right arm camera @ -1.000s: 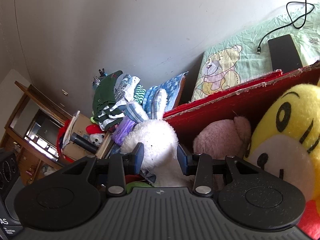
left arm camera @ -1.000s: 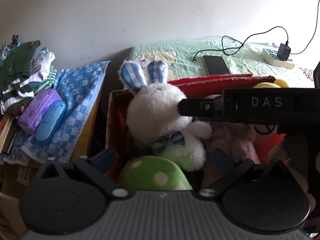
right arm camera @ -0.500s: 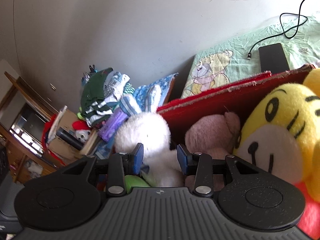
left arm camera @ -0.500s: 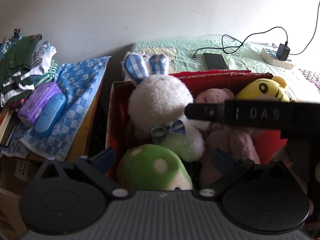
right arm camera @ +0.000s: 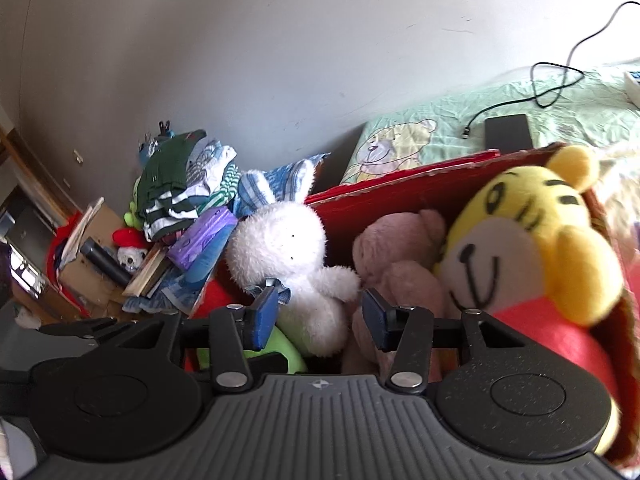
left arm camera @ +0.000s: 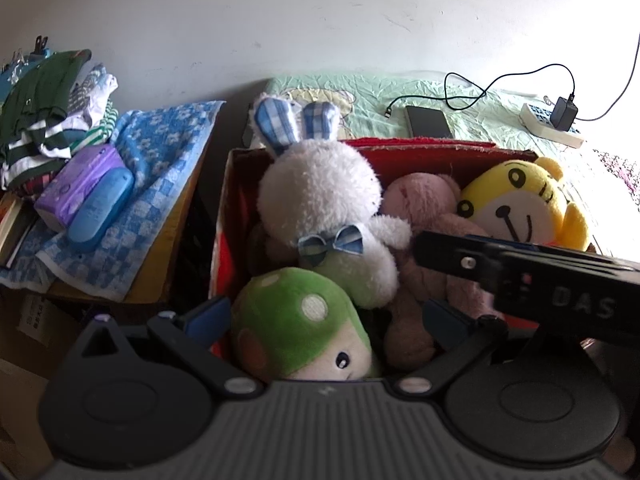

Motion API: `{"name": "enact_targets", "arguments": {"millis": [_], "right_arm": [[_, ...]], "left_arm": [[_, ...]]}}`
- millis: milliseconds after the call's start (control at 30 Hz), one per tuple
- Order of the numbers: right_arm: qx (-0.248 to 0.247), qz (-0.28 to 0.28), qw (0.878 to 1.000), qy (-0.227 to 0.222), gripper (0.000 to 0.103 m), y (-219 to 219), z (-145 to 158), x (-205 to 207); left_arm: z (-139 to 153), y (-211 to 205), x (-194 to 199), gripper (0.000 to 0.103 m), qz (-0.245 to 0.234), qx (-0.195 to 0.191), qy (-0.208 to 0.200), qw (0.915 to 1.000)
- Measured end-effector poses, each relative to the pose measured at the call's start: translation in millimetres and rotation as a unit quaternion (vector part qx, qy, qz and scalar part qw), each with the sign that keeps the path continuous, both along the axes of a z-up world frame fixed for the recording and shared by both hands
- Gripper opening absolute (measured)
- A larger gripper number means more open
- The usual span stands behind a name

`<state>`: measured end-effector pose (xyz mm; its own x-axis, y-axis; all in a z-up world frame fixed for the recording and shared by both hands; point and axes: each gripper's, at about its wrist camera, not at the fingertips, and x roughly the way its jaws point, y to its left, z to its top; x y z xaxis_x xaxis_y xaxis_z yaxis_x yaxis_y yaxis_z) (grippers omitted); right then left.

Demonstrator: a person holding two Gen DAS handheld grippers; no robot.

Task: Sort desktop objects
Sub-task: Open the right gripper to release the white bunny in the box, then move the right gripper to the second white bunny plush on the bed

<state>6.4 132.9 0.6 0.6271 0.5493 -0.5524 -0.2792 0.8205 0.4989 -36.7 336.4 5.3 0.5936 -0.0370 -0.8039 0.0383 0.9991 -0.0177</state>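
Holding four plush toys, the red box [left arm camera: 420, 150] contained a white rabbit [left arm camera: 320, 204] at 11 o'clock, pink bear [left arm camera: 416, 204] centre, yellow tiger [left arm camera: 520, 204] at 2 o'clock, green mushroom [left arm camera: 296, 332] at 7 o'clock; left gripper [left arm camera: 326, 316] and right gripper [right arm camera: 316, 316] hung above, jaws apart, empty.

The pink plush [left arm camera: 420, 216] is half hidden behind the white rabbit [left arm camera: 320, 200] and the right gripper's dark, blurred body [left arm camera: 520, 276], the green mushroom toy [left arm camera: 296, 332] is cut off below by the left gripper's housing, and the box's [left arm camera: 420, 152] floor is covered by toys.
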Motion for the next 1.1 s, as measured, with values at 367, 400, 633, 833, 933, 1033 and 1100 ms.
{"name": "enact_targets", "arguments": {"millis": [367,400,633,833,933,1033,1100], "right_arm": [[-0.044,-0.052,0.997,-0.022,0.070,-14,16,-17],[-0.047,-0.051,0.997,-0.026,0.072,-15,16,-18],[-0.040,-0.016,0.999,-0.019,0.072,-21,16,-18],[-0.044,0.005,0.999,-0.012,0.072,-28,17,-20],[-0.037,0.013,0.999,-0.006,0.072,-31,17,-18],[-0.034,0.021,0.999,-0.006,0.072,-34,18,-17],[-0.030,0.028,0.999,-0.006,0.071,-36,19,-17]], "left_arm": [[3,-15,1,0.102,0.016,0.010,0.017,0.9997],[2,-17,0,0.102,0.021,0.015,0.018,0.9995],[1,-29,0,0.102,0.048,0.046,0.028,0.9974],[-3,-39,-1,0.100,0.066,0.063,0.038,0.9951],[-1,-42,-3,0.100,0.075,0.071,0.036,0.9940],[0,-43,-4,0.101,0.084,0.071,0.038,0.9932],[0,-44,-4,0.101,0.092,0.071,0.041,0.9924]]}}
